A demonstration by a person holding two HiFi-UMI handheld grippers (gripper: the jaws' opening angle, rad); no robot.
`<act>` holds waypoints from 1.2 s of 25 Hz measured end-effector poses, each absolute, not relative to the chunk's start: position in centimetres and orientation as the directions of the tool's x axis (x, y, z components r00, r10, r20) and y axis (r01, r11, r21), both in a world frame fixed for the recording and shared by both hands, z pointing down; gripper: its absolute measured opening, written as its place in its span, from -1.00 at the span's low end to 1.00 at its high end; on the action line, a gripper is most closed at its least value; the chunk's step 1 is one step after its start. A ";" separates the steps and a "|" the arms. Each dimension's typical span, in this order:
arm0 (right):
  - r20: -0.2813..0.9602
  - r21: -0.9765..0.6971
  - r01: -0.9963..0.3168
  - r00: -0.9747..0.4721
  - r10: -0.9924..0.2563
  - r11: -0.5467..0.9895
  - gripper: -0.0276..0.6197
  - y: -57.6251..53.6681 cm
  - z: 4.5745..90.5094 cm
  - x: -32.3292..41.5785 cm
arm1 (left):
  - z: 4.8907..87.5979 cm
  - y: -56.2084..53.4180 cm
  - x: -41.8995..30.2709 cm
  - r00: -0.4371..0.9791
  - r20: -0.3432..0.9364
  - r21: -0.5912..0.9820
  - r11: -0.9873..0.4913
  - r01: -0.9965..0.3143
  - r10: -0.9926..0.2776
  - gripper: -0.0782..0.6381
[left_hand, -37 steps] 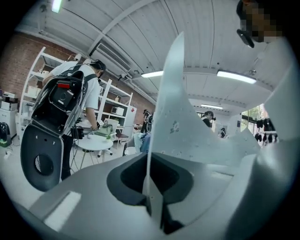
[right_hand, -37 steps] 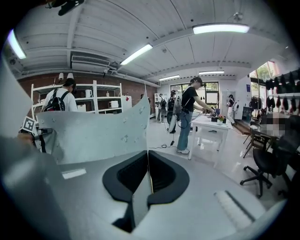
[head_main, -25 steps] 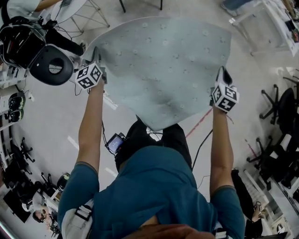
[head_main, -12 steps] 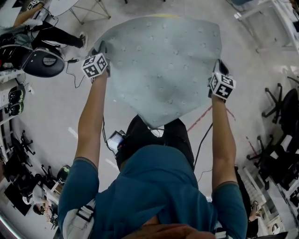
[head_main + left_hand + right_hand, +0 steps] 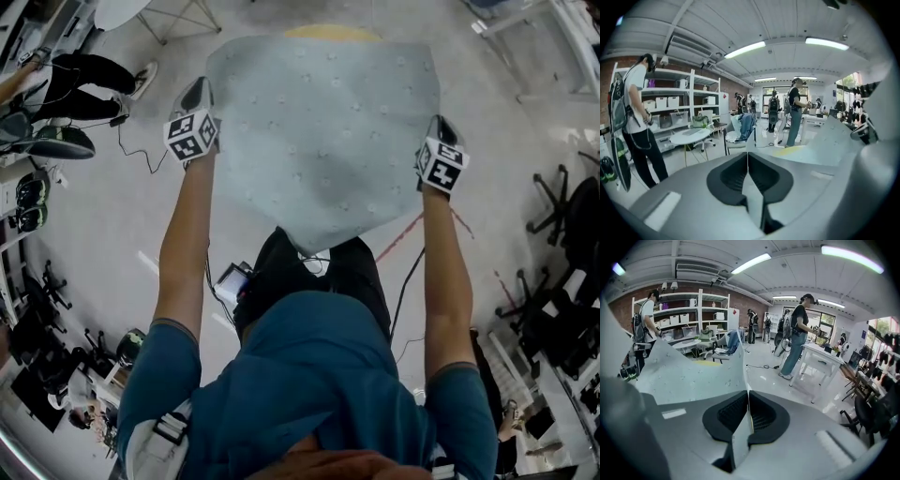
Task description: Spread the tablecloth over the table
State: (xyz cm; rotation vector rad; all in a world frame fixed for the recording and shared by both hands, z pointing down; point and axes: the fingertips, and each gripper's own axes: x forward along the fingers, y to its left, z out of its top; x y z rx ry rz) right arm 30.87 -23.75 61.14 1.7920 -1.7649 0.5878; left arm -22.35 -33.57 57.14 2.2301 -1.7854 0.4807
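Large open lab or workshop room, indoors, shared by many.

- Ahead-left of the left gripper: white shelving with storage boxes; a round table below it.
- Ahead-left of the right gripper: a brick wall behind the same kind of shelves.
- Overhead: long strip lights on a bare ceiling.
- Ahead-right of the right gripper: a plain white work table.
- Several people stand about with backpacks and head gear: one far left of the left gripper, another ahead of the right gripper.
- Pale hard floor with loose cables left of the left gripper, and black office chairs right of the right gripper.
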 end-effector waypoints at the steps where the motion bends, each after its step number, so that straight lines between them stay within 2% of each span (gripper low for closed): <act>1: 0.651 0.085 -0.996 0.043 -0.758 0.016 -0.86 -23.7 61.0 30.7 | 56.0 -33.4 -21.8 0.208 0.373 -0.046 -0.242 -0.969 -0.904 -0.77; 4: 0.641 0.090 -0.996 0.055 -0.765 0.004 -0.86 -23.6 60.2 30.1 | 53.3 -32.9 -20.3 0.246 0.310 -0.093 -0.287 -0.953 -0.918 -0.78; 8: 0.618 0.090 -0.996 0.071 -0.783 -0.018 -0.86 -23.2 59.3 29.6 | 52.1 -31.4 -17.2 0.319 0.275 -0.059 -0.347 -0.936 -0.907 -0.78; 12: 0.608 0.095 -0.995 0.078 -0.790 -0.026 -0.86 -23.2 58.8 29.7 | 52.7 -28.9 -13.0 0.419 0.284 -0.026 -0.444 -0.896 -0.862 -0.78; 16: 0.604 0.079 -0.996 0.078 -0.793 -0.037 -0.86 -23.5 58.6 30.6 | 55.3 -26.0 -8.0 0.540 0.325 0.072 -0.550 -0.832 -0.776 -0.78; 20: 0.548 0.082 -0.995 0.098 -0.831 -0.063 -0.86 -23.8 56.3 31.1 | 57.6 -23.9 -4.9 0.590 0.359 0.115 -0.593 -0.797 -0.724 -0.78; 25: 0.542 0.078 -0.997 0.039 -0.839 0.005 -0.86 -23.6 56.0 29.0 | 59.4 -22.8 -3.7 0.600 0.397 0.142 -0.599 -0.788 -0.695 -0.78; 30: 0.574 0.021 -0.989 -0.105 -0.812 0.143 -0.86 -22.5 58.3 23.9 | 61.4 -22.4 -3.2 0.599 0.437 0.165 -0.595 -0.787 -0.671 -0.78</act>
